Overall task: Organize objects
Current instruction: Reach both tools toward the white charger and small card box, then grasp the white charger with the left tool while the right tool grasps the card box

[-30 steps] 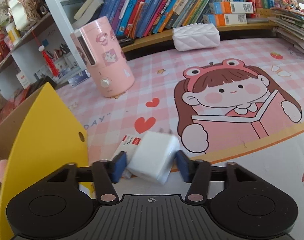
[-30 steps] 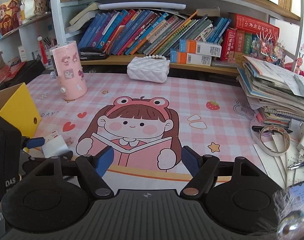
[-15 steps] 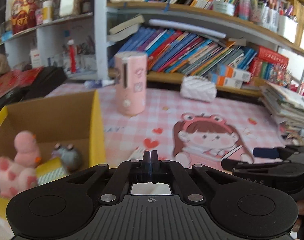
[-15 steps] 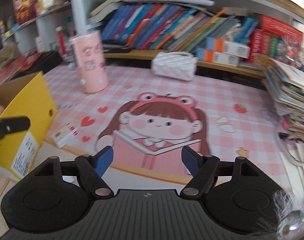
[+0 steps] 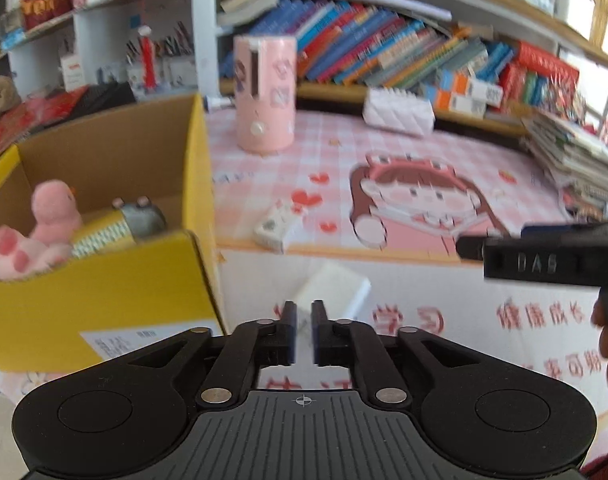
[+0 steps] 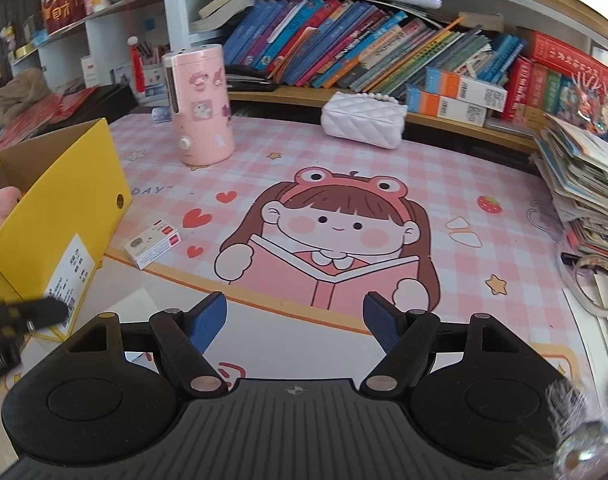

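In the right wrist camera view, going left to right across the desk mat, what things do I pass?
Yellow cardboard box → small white card box → pink cylindrical humidifier → white quilted purse → stack of books and papers.

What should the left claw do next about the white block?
Probably open the left gripper and ease forward around the white block: the jaws are shut empty, and the block lies on the mat just ahead, outside the yellow box.
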Available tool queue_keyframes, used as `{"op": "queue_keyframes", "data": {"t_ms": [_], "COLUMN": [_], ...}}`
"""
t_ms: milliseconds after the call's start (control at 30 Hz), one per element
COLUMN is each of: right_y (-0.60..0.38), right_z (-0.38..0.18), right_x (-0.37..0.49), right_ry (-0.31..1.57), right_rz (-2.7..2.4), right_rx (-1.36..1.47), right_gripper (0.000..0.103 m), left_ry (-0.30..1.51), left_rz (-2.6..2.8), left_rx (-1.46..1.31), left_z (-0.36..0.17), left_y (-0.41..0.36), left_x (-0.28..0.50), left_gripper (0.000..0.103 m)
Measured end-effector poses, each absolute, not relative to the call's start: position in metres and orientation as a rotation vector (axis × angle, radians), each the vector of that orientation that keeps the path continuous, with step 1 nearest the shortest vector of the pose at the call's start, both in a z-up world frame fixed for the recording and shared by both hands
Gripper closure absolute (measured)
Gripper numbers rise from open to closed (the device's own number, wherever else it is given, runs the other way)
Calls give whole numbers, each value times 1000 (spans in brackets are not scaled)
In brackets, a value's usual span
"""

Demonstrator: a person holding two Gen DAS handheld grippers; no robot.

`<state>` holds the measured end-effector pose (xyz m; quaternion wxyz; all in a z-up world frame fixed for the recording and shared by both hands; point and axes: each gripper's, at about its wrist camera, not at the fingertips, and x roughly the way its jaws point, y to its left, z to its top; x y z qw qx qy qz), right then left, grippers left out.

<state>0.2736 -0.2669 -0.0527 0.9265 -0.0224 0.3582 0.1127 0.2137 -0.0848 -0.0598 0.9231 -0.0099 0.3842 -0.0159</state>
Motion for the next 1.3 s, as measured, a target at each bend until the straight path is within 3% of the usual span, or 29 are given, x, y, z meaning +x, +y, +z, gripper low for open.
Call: {"op": "queue_keyframes", "data": {"t_ms": [100,133,467,567,633,733,1300], "right_y": [-268,-269,-290,-297,-298,-293,-142], "right_z": [-53,-53,-43,-42,-43,-45,-94], "right_x": [273,273,280,282,282,286,354], "right_ry": [738,738,711,712,718,726,732], "right_rz": [225,223,164,154,158,184,708], "right_rx": [-40,-37,-38,-30,-26,-27,-358], "right_gripper": [29,29,29,29,29,29,14], "left_ry": [777,754,838,860,866,866,685], "left_rz": [-12,0,17,31,3,-45,47], "left_rx": [10,21,137,53,17,14,-375], "left_z": [-64,-64,-96,-100,-98,-95,-37], "left_y": [-92,-95,-128,-116,-113,-112,-27], "left_x": [216,217,261,267,269,264,163], "left_gripper": [30,25,27,30,49,61,62]}}
